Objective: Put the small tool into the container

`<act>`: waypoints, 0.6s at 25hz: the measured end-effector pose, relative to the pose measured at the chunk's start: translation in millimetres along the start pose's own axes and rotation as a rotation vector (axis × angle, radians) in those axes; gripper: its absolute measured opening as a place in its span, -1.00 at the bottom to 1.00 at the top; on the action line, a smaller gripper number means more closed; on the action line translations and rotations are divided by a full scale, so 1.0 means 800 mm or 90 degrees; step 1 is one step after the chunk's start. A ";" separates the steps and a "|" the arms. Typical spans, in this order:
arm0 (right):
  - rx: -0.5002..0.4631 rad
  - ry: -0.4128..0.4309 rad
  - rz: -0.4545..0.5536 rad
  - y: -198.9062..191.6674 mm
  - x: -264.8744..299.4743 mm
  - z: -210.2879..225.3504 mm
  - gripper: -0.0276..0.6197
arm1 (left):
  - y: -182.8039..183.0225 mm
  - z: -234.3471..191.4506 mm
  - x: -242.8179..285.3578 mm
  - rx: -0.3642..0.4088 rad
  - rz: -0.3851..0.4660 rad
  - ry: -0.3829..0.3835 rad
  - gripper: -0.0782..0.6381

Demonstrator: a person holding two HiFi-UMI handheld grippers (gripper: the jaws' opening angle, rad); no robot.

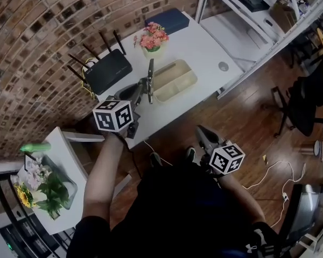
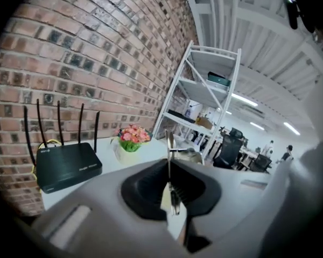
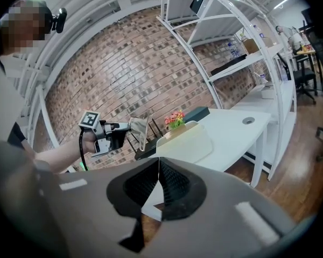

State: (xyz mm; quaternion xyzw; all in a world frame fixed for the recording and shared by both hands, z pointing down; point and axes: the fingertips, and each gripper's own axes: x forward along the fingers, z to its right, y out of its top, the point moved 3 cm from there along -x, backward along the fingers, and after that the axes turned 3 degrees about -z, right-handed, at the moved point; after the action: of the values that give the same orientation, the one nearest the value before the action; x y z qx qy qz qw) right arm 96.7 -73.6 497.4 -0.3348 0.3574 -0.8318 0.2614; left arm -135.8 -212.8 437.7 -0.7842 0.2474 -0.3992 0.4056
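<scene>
**A:** Start with the biggest thing. Is the white table (image 1: 210, 50) a risk?

**B:** Only its near edge. The left gripper (image 1: 145, 92) hangs above the tabletop, not far in from that edge. If it let go too soon, I'd expect the tool to bounce off onto the wooden floor (image 1: 247, 117) below.

**A:** And the black router (image 1: 109, 70)?

**B:** It sits off to the gripper's left, with its antennas standing up. A wide swing that way could clip them.

**A:** Where is the container (image 1: 175, 79)?

**B:** Just ahead of the jaw tips and a little to the right. It's a shallow beige tray with a divider, and it looks light. If the tool comes down on the rim or the divider, the tray could get shoved or the tool could tip out.

**A:** What about the flower pot (image 1: 153, 43)?

**B:** It's beyond the gripper, past the tray. It's only in danger if the reach overshoots.

**A:** So where is the small tool (image 1: 149, 75) itself?

**B:** The left gripper's jaws are pinched on its lower end, and it stands upright above them. It's a thin metal piece, though I can't tell what kind. That leaves a long blade on a narrow grip, so any tilt could make it pivot or slide.

**A:** And the right gripper (image 1: 203, 135)?

**B:** Its jaws are pressed together with nothing between them. It's low by the person's lap, well away from all of this.
</scene>
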 end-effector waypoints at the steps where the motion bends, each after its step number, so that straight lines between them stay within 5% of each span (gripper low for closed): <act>1: 0.002 -0.005 0.003 0.000 -0.004 0.003 -0.88 | 0.003 0.005 0.008 0.017 -0.002 -0.001 -0.75; 15: 0.035 -0.066 0.028 -0.002 -0.043 0.036 -0.88 | -0.022 0.034 0.093 0.180 -0.040 -0.025 -0.75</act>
State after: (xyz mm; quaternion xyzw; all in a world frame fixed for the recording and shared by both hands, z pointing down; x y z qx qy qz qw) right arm 139.8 -61.1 501.0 -0.3623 0.3275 -0.8169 0.3069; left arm -70.5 -244.4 474.5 -0.7343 0.1561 -0.4271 0.5039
